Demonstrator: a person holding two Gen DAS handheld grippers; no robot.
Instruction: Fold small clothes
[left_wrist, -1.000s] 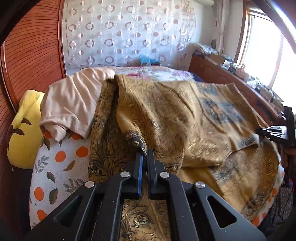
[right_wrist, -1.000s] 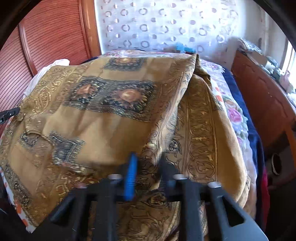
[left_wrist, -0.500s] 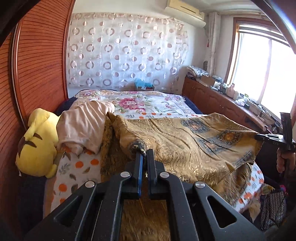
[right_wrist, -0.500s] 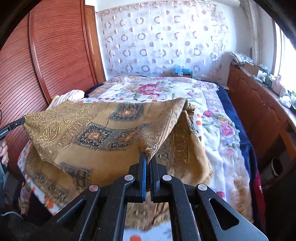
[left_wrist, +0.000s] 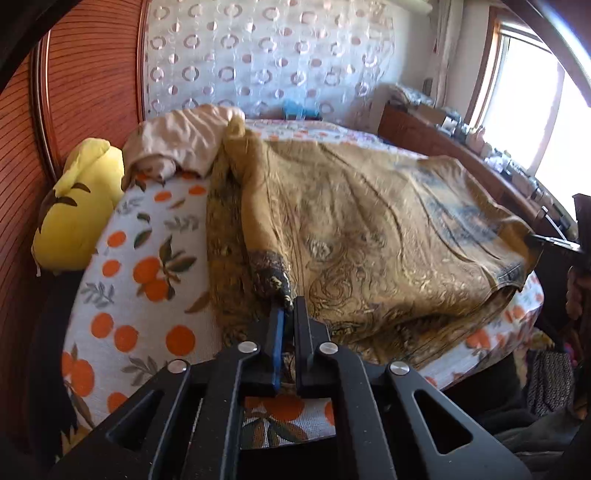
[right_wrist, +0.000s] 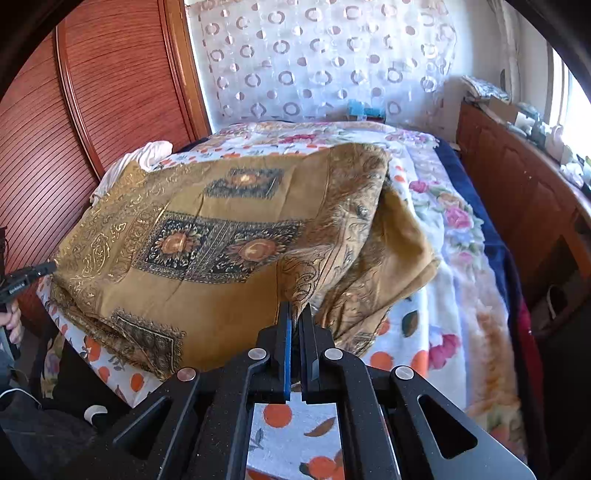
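Gold patterned cloth (left_wrist: 369, 229) is stretched sideways between both grippers: one corner is pinched by the left gripper (left_wrist: 288, 314), the other by the right gripper (right_wrist: 296, 314).

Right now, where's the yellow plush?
Left wrist view, far left: the yellow plush lies at the bed's edge against the wooden wall, just below the beige garment.

One gold cloth (left_wrist: 369, 229) ahead of the claws, pinched by two grippers, left (left_wrist: 289, 314) and right (right_wrist: 295, 314). One yellow plush (left_wrist: 79, 214) far left, one beige garment (left_wrist: 184, 138) beyond it.
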